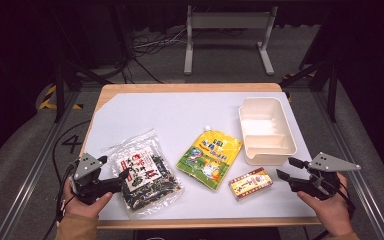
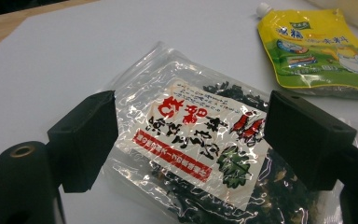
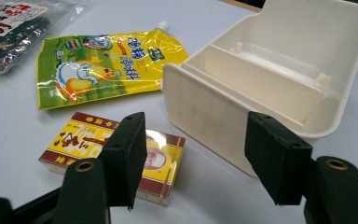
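High view showed the white table (image 1: 180,107) with the seaweed bag (image 1: 145,176) at its near left, long axis slanting away. Left gripper (image 1: 121,178) sat at the bag's near-left edge, jaws wide, gripping nothing; right gripper (image 1: 286,168) hovered open, well apart.

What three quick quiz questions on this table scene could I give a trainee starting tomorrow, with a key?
1. True or false: the left gripper has lifted the clear seaweed bag off the table.
2. Which thing lies nearest the right gripper? A) the yellow spouted pouch B) the small red and yellow box C) the seaweed bag
3. How many compartments does the cream tray have?

Key
1. False: the bag lies flat on the table, with the open jaws at its near edge.
2. B
3. Two, one large and one narrow, both empty.
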Tool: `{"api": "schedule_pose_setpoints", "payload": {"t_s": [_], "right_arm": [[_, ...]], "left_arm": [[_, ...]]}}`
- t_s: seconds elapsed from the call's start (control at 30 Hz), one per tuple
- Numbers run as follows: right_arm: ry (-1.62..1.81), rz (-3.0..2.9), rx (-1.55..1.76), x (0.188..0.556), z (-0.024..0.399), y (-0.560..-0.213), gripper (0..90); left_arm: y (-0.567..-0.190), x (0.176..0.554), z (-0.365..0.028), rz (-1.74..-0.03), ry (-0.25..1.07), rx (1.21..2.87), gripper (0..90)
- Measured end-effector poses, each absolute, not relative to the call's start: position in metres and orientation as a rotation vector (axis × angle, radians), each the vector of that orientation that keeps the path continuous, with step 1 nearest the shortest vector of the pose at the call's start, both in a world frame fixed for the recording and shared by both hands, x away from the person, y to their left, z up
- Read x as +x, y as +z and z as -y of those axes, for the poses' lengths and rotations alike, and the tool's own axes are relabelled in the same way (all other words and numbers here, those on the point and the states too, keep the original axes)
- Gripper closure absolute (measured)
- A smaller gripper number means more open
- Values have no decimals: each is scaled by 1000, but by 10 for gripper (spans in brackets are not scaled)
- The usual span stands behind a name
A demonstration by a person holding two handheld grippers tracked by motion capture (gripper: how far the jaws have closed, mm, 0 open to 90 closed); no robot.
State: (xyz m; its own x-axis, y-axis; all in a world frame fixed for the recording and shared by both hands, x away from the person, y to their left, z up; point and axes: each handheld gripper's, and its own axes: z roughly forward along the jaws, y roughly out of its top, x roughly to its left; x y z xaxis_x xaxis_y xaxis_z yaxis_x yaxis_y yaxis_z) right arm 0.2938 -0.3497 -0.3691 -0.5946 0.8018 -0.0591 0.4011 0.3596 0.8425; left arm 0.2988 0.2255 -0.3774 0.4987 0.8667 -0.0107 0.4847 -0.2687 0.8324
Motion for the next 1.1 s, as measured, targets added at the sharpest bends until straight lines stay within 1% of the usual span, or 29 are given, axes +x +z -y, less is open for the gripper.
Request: {"api": "schedule_pose_setpoints", "payload": {"t_s": [0.17,0.23,0.33,0.37,0.47,0.53,0.7,0.8,0.9,0.97,1.1], "right_arm": [[1132,-2157,1044,294,351,-370,390],[1127,-2157,1043,293,351,-370,389],[1112,-2160,1044,293,351,-371,386],[1109,-2159,1046,293,351,-371,385],[1106,-2161,1051,293,351,-372,385],[1102,-2163,1050,294,350,-373,384],[1094,-2180,1050,295,347,-375,372],[1090,-2189,1046,296,346,-376,367],[1092,-2193,1049,296,345,-377,364],[1090,-2195,1046,297,345,-377,363],[1086,-2201,1048,297,343,-378,359]], "left_arm": [[-375,300,-226,-1161,577,1927,178],[-373,304,-226,-1201,518,1962,178],[-372,306,-225,-1211,492,1988,174],[-372,308,-224,-1229,455,2000,173],[-371,311,-223,-1261,412,2005,169],[-371,312,-223,-1269,402,2010,163],[-374,318,-228,-1356,358,2018,158],[-377,323,-233,-1398,312,2004,179],[-382,327,-241,-1454,347,1966,252],[-385,330,-248,-1475,294,1945,295],[-390,335,-256,-1519,235,1908,301]]}}
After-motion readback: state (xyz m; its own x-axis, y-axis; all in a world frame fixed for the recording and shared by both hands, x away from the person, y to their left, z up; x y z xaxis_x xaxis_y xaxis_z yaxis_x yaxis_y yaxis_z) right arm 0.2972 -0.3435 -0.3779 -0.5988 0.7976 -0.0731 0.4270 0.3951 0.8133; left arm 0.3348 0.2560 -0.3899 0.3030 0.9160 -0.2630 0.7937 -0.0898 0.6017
